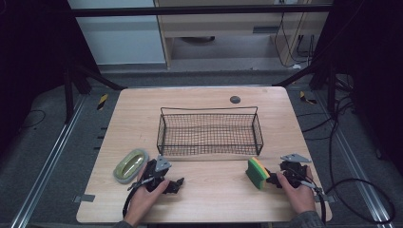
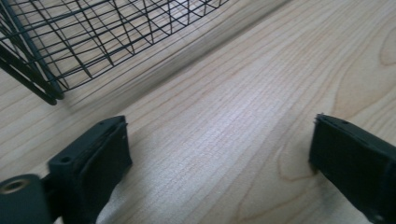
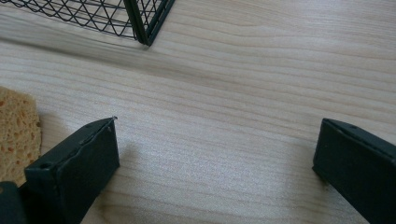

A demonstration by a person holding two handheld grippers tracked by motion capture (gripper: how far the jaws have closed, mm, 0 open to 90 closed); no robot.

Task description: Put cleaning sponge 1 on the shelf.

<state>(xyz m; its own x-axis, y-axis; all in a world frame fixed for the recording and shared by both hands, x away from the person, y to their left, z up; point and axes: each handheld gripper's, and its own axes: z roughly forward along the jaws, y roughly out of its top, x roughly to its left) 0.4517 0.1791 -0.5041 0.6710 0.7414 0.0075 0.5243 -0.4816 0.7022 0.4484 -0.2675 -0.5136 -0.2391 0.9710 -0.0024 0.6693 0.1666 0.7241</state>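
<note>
The right hand-held gripper [image 1: 272, 179] is held low over the tabletop [image 1: 214, 187], jaws spread wide and empty, with the sponge [image 1: 257, 173] just beside its left jaw. The left hand-held gripper [image 1: 177, 184] is likewise released, a soap dish [image 1: 130, 165] nearby. The sponge should be centred between the jaws before being lifted into the wire basket [image 1: 209, 131].

A pale wood surface [image 1: 209, 190] stood on grey carpet [image 1: 38, 152], with metal floor rails [image 1: 50, 161] at 9 and 3 o'clock, a light wooden cabinet [image 1: 228, 28] at 12 and cables [image 1: 351, 190] at 4.
</note>
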